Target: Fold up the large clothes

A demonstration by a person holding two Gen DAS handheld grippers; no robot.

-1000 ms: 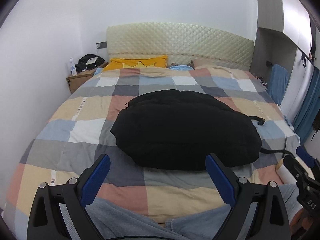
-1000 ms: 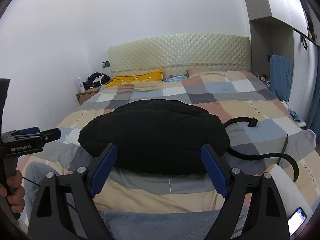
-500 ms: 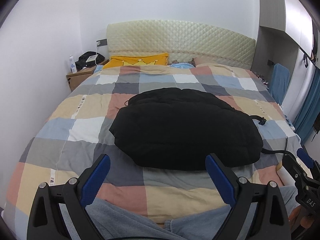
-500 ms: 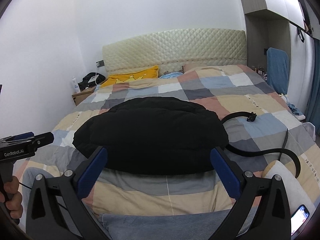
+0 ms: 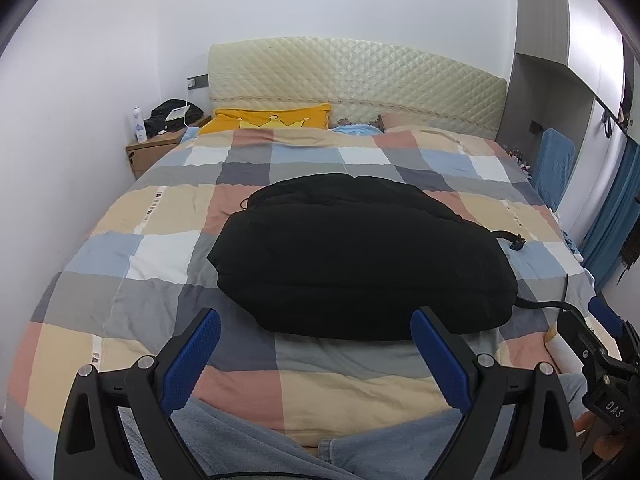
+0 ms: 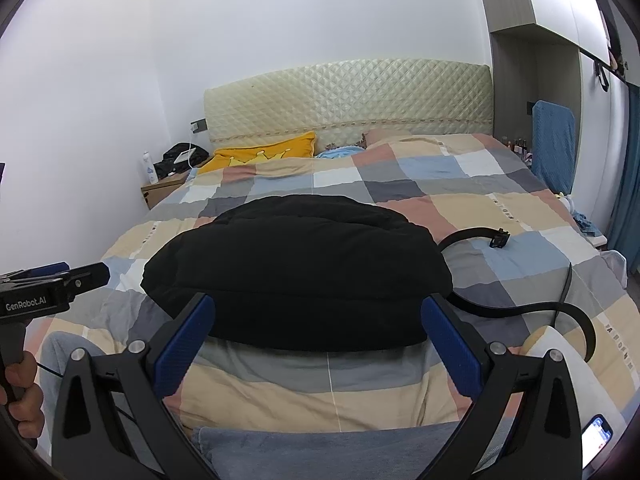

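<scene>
Low over bed — both tongs gape, level.

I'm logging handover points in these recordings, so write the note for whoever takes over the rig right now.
Left gripper: open, holding nothing, held above the near edge of the bed.
Right gripper: its fingers have just been opening and now stand wide apart, nothing between them.
Black padded garment: lies as a compact bundle mid-bed on the checked duvet, touched by neither gripper. Its black belt trails loose off the right side.
Done: the bundle looks folded.
Left: probably tuck in the belt; check the fold.
</scene>
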